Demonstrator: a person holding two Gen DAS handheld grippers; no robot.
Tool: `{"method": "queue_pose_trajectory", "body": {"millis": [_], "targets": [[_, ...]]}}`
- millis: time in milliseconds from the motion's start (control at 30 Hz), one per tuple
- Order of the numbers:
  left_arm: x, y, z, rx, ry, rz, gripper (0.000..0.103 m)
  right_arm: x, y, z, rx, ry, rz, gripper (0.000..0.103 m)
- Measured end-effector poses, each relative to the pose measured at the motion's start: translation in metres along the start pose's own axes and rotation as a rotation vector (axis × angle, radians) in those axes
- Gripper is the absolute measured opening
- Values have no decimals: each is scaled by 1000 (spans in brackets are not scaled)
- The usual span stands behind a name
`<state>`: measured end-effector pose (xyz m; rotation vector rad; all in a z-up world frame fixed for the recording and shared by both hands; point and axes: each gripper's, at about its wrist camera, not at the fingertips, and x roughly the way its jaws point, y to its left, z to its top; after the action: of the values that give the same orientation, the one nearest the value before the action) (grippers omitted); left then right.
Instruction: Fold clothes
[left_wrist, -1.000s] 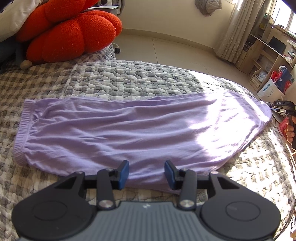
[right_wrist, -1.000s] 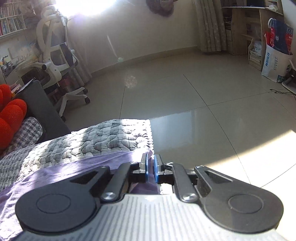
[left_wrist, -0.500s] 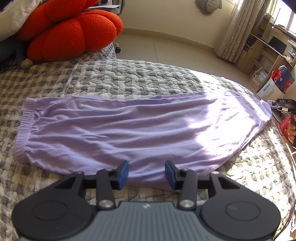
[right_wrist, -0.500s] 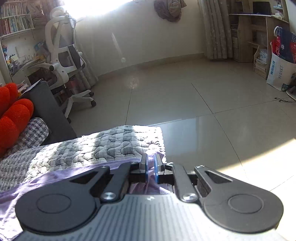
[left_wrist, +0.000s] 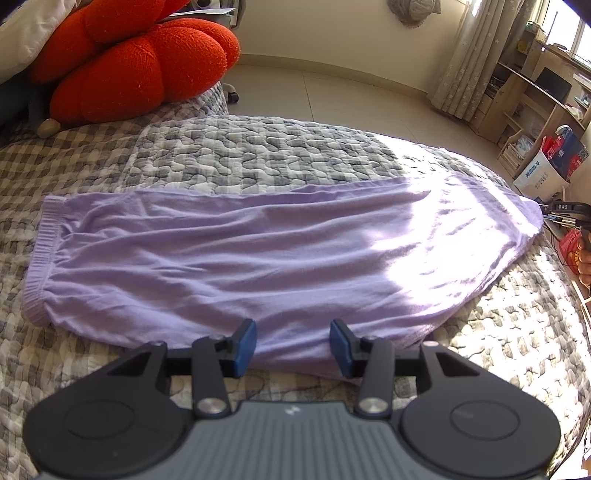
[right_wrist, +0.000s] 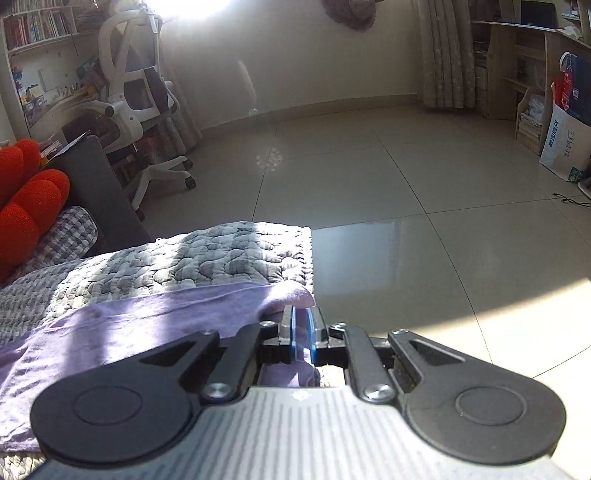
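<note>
Lilac garment (left_wrist: 258, 258) spread flat across quilted bed cover (left_wrist: 258, 155), ribbed hem at left, far end at right edge of bed.

Left gripper (left_wrist: 293, 345) released, blue pads apart over near edge of cloth, nothing pinched. Right gripper (right_wrist: 302, 332) clenched on right-hand corner of garment, cloth visible between pads. Orange cushion (left_wrist: 129, 66) at far left; tiled floor (right_wrist: 406, 203) beyond.

"DAS" shows on a black device (left_wrist: 565, 207); bag print unreadable.

left tongs (left_wrist: 293, 347) open | over near edge | lilac garment (left_wrist: 258, 254) flat on quilt (left_wrist: 258, 155)
</note>
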<state>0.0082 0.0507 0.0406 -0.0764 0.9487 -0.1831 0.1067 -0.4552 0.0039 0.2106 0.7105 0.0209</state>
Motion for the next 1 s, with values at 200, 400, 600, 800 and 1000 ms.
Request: {"method": "queue_pose_trajectory", "body": {"millis": [200,400,600,800,1000], "targets": [[-1,-1,0,2,-3,0,46,2,23,6,-59,-29,-30,12],[-1,-2,-1,6,0,-4,47,8,37,8,-98,-3,-31,13],[-3,-2,0,5,-2,-10,48,7,32,7,-63,-15,-23,17],[-5,-2,-1,3,-3,-13,48,-2,6,11,5,-4,-10,18],[-3,-4,-1,12,0,-10,49,-1,-3,1,-28,28,20,18]]}}
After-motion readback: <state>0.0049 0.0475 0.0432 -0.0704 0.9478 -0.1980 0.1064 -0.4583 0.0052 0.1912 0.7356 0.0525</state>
